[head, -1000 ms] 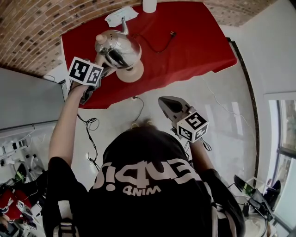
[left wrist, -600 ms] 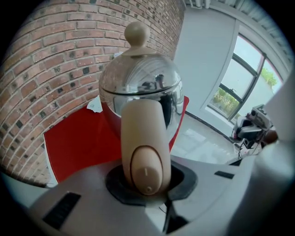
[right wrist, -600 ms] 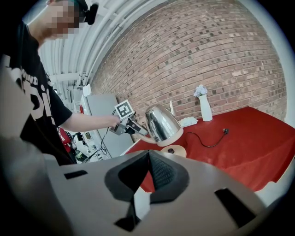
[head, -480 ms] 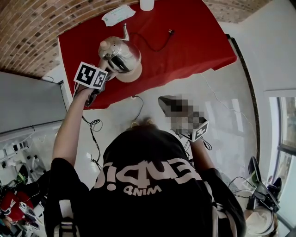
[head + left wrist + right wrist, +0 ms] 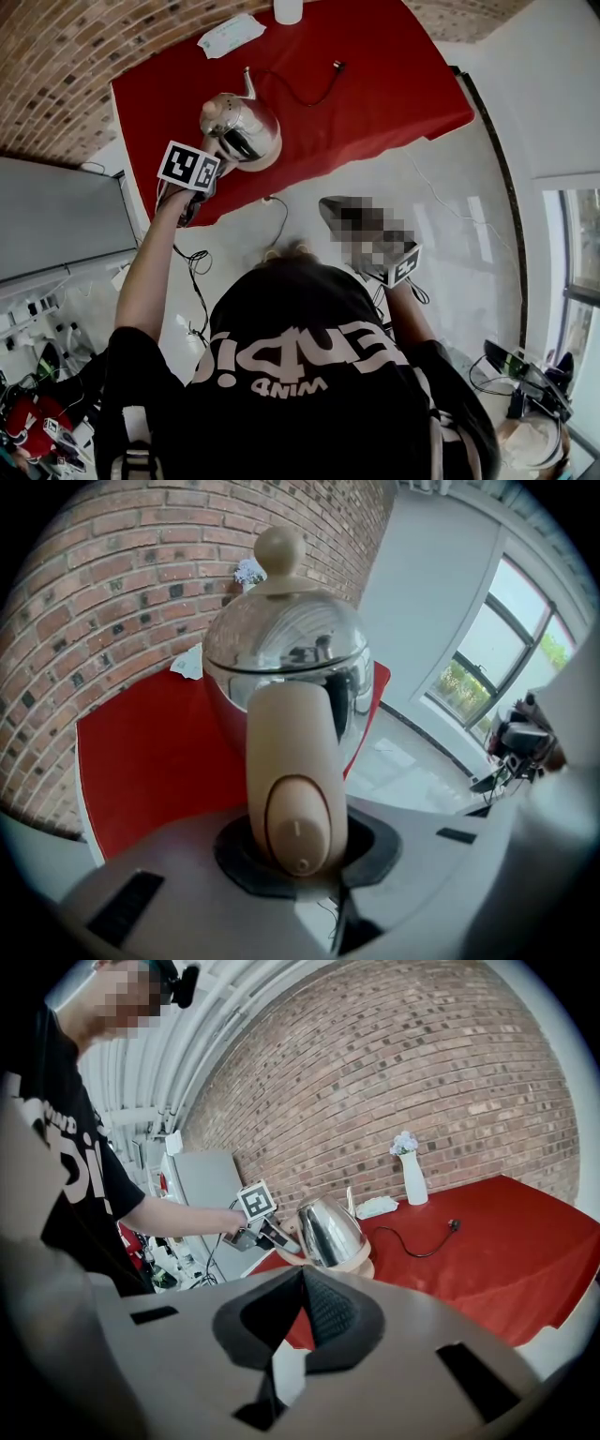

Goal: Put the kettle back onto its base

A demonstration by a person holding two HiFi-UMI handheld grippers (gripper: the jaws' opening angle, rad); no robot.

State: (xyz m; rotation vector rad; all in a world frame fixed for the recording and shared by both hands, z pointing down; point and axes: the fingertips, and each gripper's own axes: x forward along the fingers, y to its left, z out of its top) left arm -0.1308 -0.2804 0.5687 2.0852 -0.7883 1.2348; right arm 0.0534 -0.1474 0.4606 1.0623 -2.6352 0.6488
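Closest in, the right tongs [image 5: 302,1312] have their pads together on nothing, held off the surface over pale floor [image 5: 441,234]. The left tongs [image 5: 300,847] are clamped on the beige handle [image 5: 292,761] of the kettle [image 5: 246,131], which is at the near left corner of the red surface [image 5: 375,84], over its base [image 5: 360,1266]. Seated or not, can't tell. Beyond lie a loose cord [image 5: 305,92] and a white packet [image 5: 232,33], then the brick wall [image 5: 56,66]. Only the right gripper view shows the vase [image 5: 412,1177] with flowers; only the left gripper view shows windows [image 5: 506,658].
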